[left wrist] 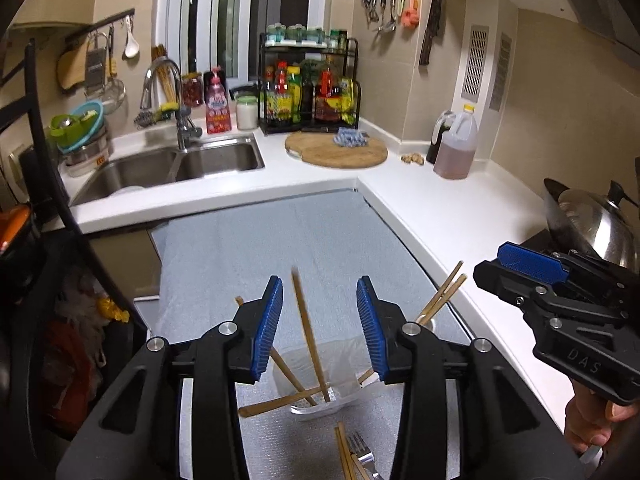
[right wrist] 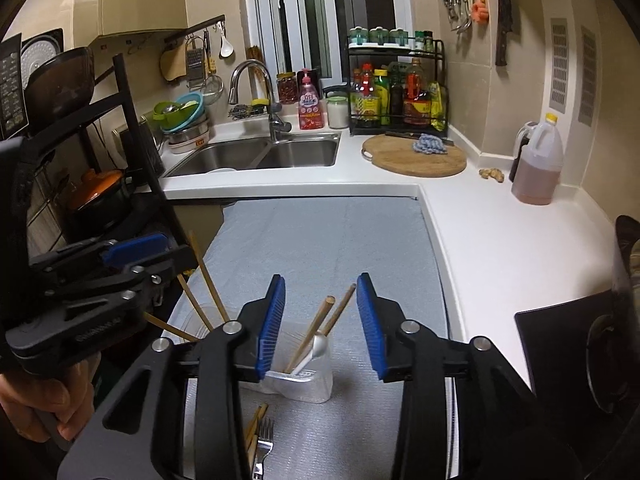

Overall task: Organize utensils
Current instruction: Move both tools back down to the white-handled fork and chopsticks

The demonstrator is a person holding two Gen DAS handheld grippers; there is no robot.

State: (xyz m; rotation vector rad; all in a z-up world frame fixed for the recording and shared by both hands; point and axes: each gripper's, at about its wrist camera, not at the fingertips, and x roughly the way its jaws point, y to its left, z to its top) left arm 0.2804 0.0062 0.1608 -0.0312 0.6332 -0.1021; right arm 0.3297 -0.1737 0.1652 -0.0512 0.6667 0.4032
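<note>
A clear plastic utensil holder (left wrist: 320,402) stands on the grey mat (left wrist: 280,240) with several wooden chopsticks (left wrist: 306,332) leaning in it. In the right wrist view the holder (right wrist: 308,376) holds two chopsticks (right wrist: 320,326) and a white spoon (right wrist: 316,350). More chopsticks (right wrist: 252,436) and a metal fork (right wrist: 264,446) lie on the mat in front. My left gripper (left wrist: 320,328) is open above the holder, around an upright chopstick without touching it. My right gripper (right wrist: 320,328) is open and empty above the holder; it also shows in the left wrist view (left wrist: 532,276).
A white L-shaped counter (left wrist: 440,208) carries a double sink (left wrist: 180,164), a round wooden board (left wrist: 336,150), a condiment rack (left wrist: 310,88), an oil jug (left wrist: 458,144) and a wok with lid (left wrist: 592,224). A black shelf (right wrist: 100,184) with an orange pot stands left.
</note>
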